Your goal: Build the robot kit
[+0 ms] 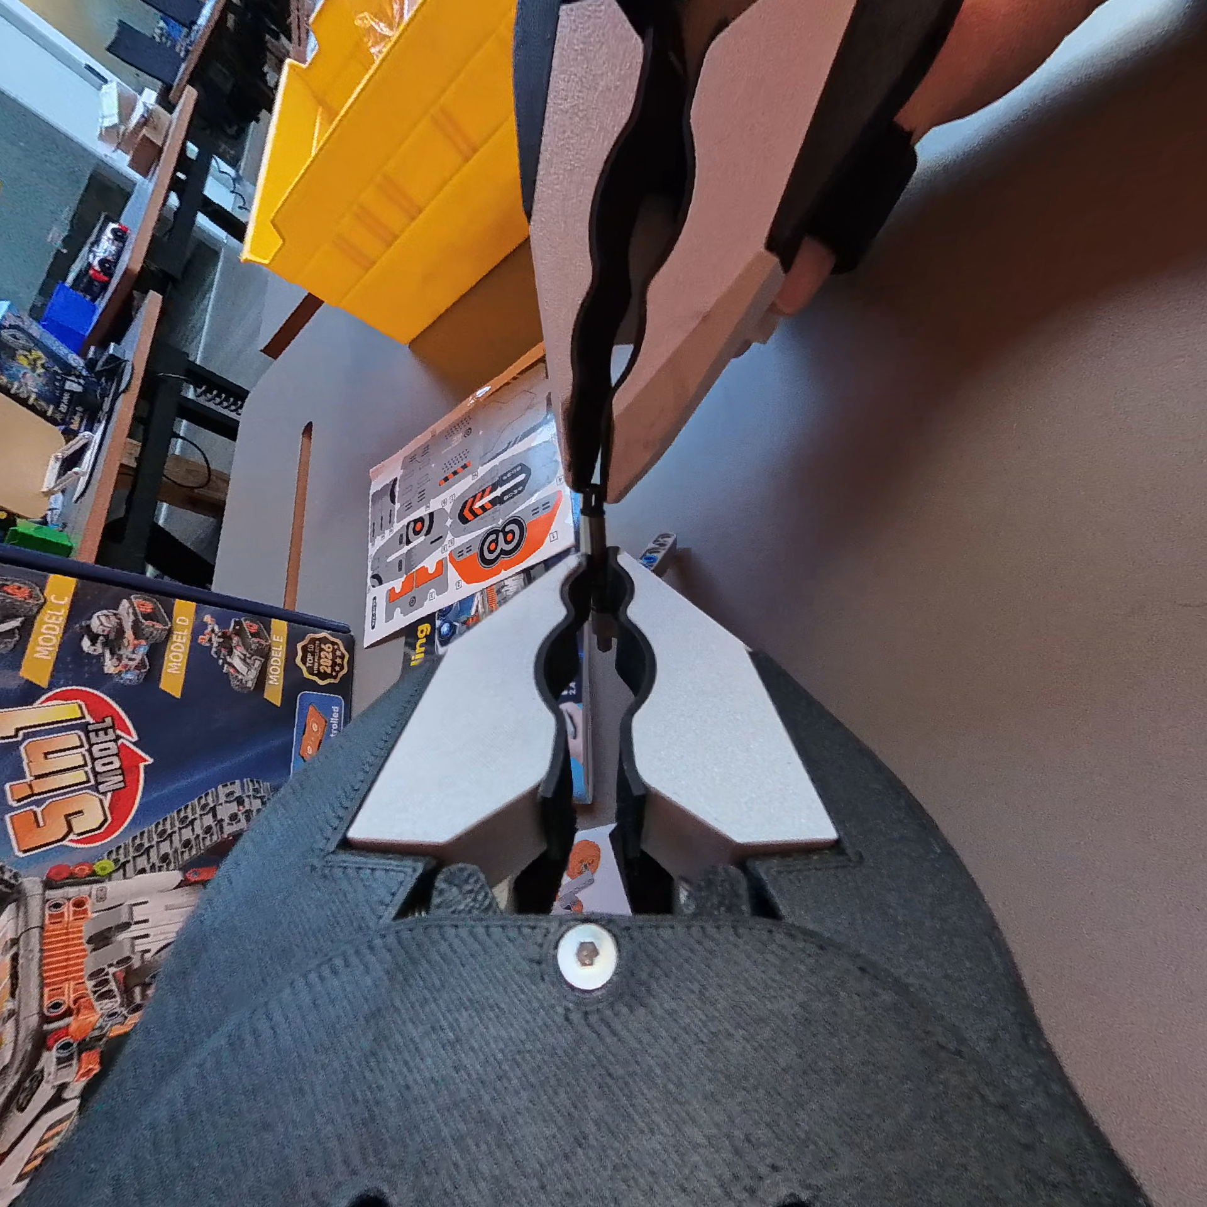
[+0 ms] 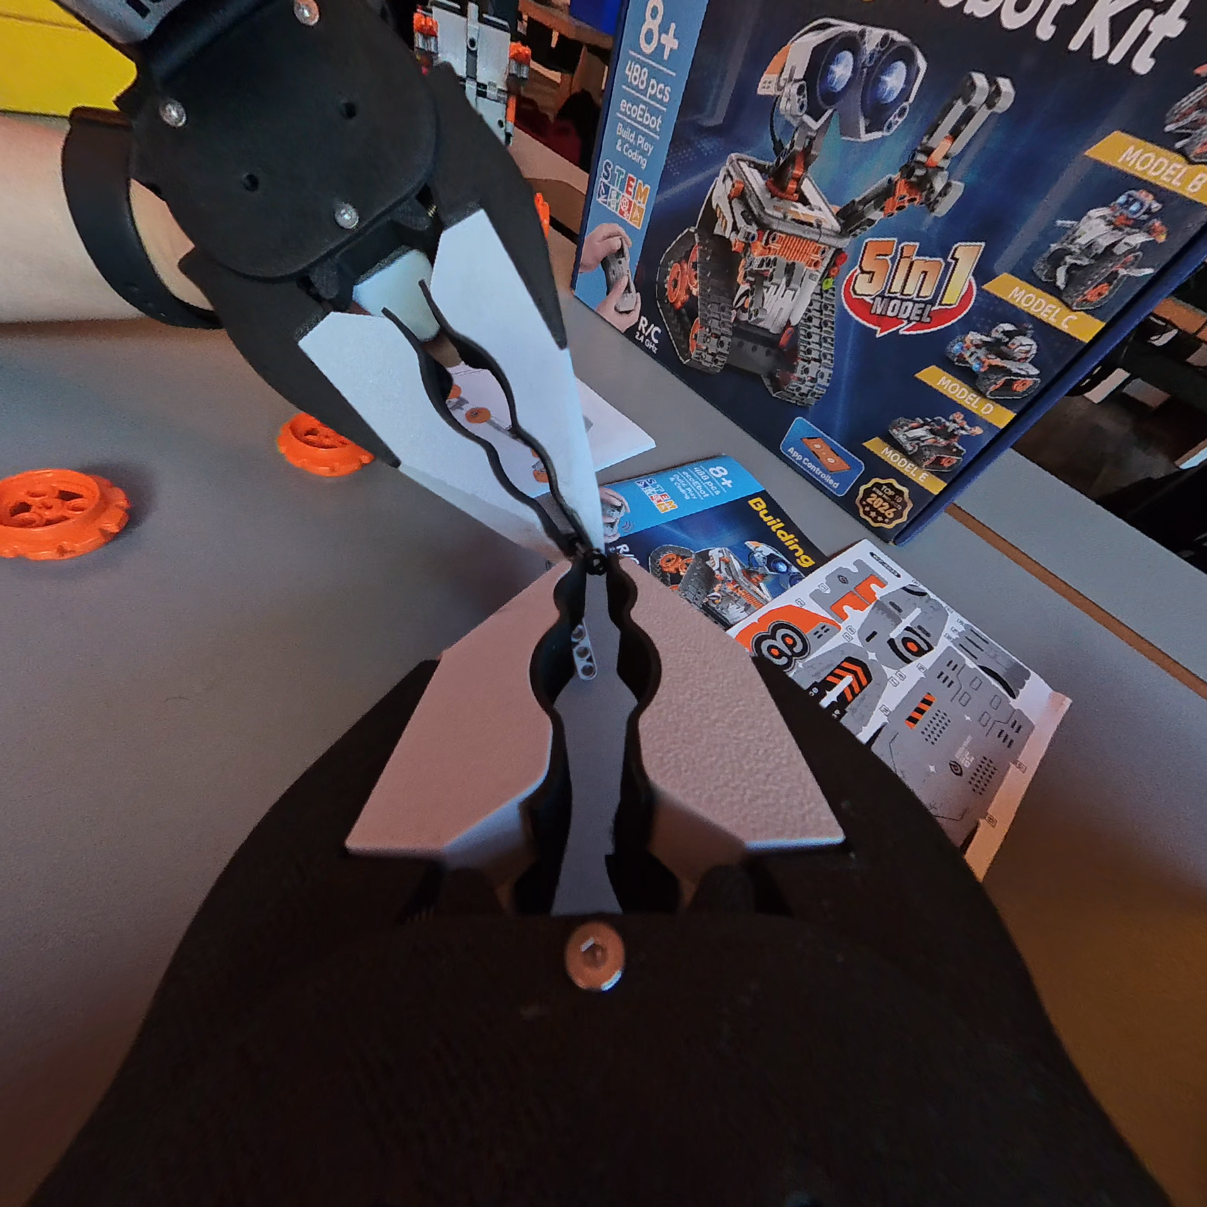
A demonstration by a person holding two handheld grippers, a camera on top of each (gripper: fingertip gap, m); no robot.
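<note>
1. While both tools are meeting tip to tip above the grey table point(image 2: 196, 653), I am pinching one end of a small dark axle pin point(image 1: 595, 535) in my left gripper point(image 1: 597, 588), clenched on it, so that the pin is projecting forward.
2. My right gripper point(image 2: 593, 571) is closing on the pin's other end; its tips are nearly together, and the pin is sitting exactly between the two tools, clear of the table.
3. Taking the pin as landmark: a sticker sheet point(image 2: 914, 679) and a booklet point(image 2: 712, 522) are lying flat just beyond it, a small grey beam point(image 2: 583, 651) below it.
4. Two orange wheels point(image 2: 59, 513) are lying well apart from the pin; a kit box point(image 2: 914, 261) is standing upright behind it.
</note>
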